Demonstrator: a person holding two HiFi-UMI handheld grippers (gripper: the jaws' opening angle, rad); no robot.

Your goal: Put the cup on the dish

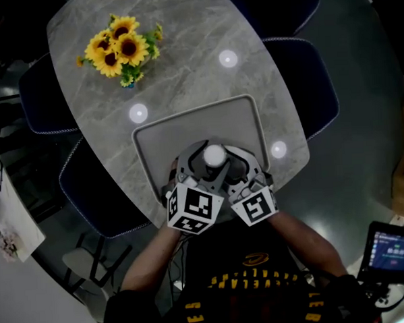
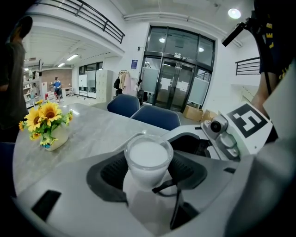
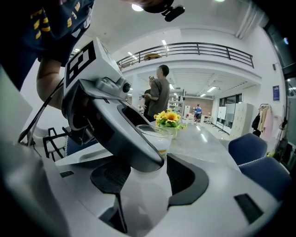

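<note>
Head view: a grey rectangular tray [image 1: 160,136] lies on the grey marbled surface [image 1: 182,44]. Toward the tray's 6 o'clock edge, a clear, white-topped cup [image 1: 214,154] sits between the left gripper [image 1: 201,169] and the right gripper [image 1: 237,169].

Left gripper view: the jaws pinch the cup's sides.

Right gripper view: the jaws are spread, with the cup at 12 o'clock, partly behind the left gripper.

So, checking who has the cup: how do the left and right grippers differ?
The left gripper has the cup between its jaws, pads against both sides; the right gripper's jaws stand apart, empty. The left gripper's jaw crosses in front of the right gripper, whose tips stop short of the cup. Both meet over the table's near end.
</note>
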